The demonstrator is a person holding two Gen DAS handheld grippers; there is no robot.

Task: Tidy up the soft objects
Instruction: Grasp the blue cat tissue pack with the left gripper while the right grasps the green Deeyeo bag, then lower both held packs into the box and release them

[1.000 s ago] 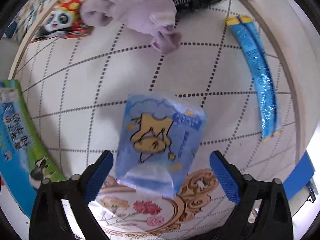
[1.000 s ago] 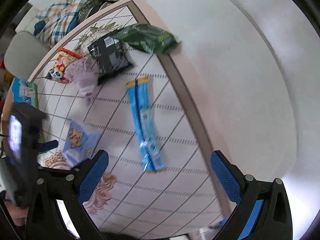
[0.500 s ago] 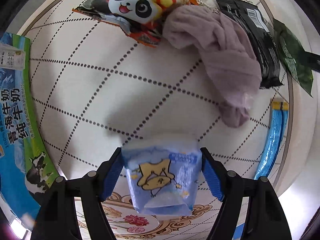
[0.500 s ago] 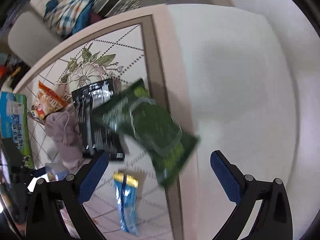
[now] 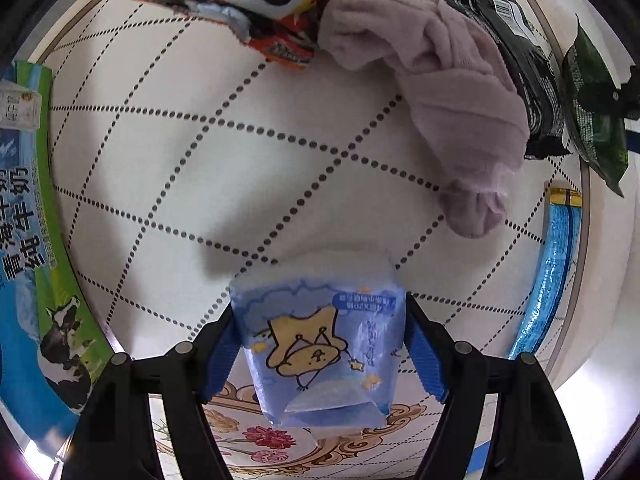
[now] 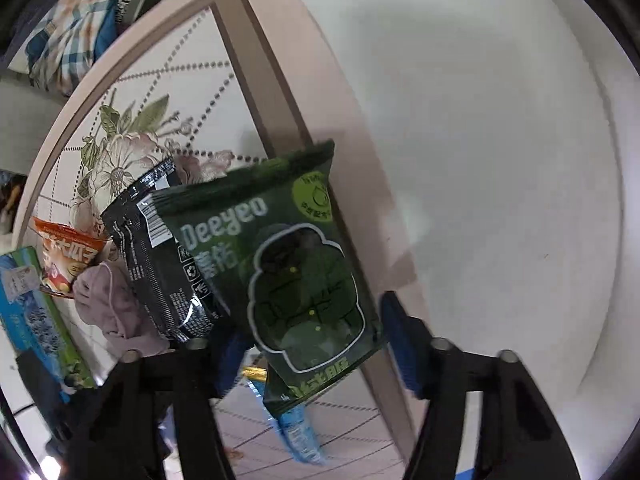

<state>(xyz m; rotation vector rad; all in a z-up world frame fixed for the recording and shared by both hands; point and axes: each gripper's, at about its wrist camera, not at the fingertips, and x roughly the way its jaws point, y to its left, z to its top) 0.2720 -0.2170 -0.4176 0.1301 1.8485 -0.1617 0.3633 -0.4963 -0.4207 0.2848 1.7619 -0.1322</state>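
1. Soft blue pouch point(image 5: 320, 344) sits pinched between the left gripper point(image 5: 320, 354) pads, low over the patterned table point(image 5: 200, 152); a firm, level hold should keep it from slipping.
2. Green packet point(image 6: 296, 276) lies between the right gripper point(image 6: 316, 344) jaws, which are closing; centring it first would help.

Each gripper shows the same build. The left gripper point(image 5: 320, 344) has two matte black arms rising from the frame's 7 and 5 o'clock corners, each with a pair of round grey screw heads on its upper face. Bright blue ribbed pads point(image 5: 424, 356) line the inner faces of the fingers. The right gripper point(image 6: 312, 340) matches it: black angular arms, grey screws, and blue pads point(image 6: 400, 340), the 9 o'clock one mostly shadowed.
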